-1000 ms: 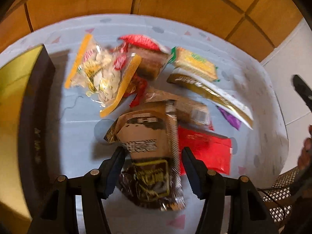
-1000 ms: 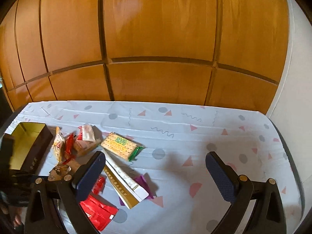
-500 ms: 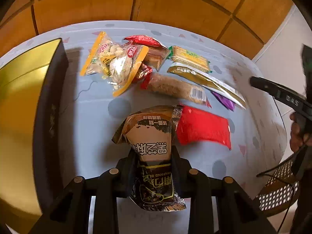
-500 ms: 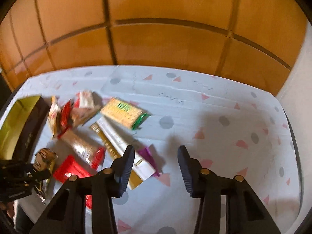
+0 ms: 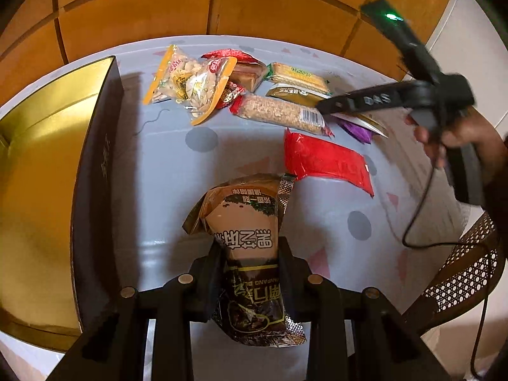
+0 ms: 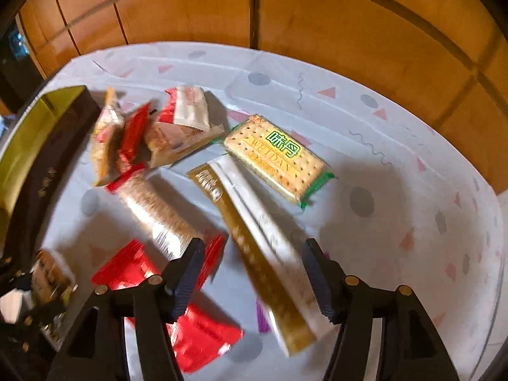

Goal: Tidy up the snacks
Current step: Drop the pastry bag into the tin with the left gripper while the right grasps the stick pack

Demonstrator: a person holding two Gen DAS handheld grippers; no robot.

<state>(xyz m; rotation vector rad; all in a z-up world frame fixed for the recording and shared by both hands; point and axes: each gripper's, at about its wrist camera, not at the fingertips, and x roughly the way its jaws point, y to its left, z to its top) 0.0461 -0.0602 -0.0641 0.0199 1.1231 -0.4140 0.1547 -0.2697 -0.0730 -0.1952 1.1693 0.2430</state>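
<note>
My left gripper (image 5: 247, 266) is clamped on a brown crinkly foil snack pouch with dark print (image 5: 246, 231), lifted just above the pale patterned tablecloth (image 5: 165, 171) beside the open black box with a gold lining (image 5: 41, 158). My right gripper (image 6: 254, 270), whose jaws have just been opening, stands about half spread and empty over a long gold-and-white sachet (image 6: 254, 238) lying between its fingers. Further off lie a flat red packet (image 5: 327, 158), a clear-wrapped oat bar (image 5: 279, 112), a green-edged cracker pack (image 6: 279, 158) and a bag of nuts (image 5: 187, 85).

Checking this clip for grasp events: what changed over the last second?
The left tongs closed on the brown snack packet and lifted it toward the gold box. The right tongs came down over the long gold-and-white packet, narrowing then reopening. The other snacks stayed put.
</note>
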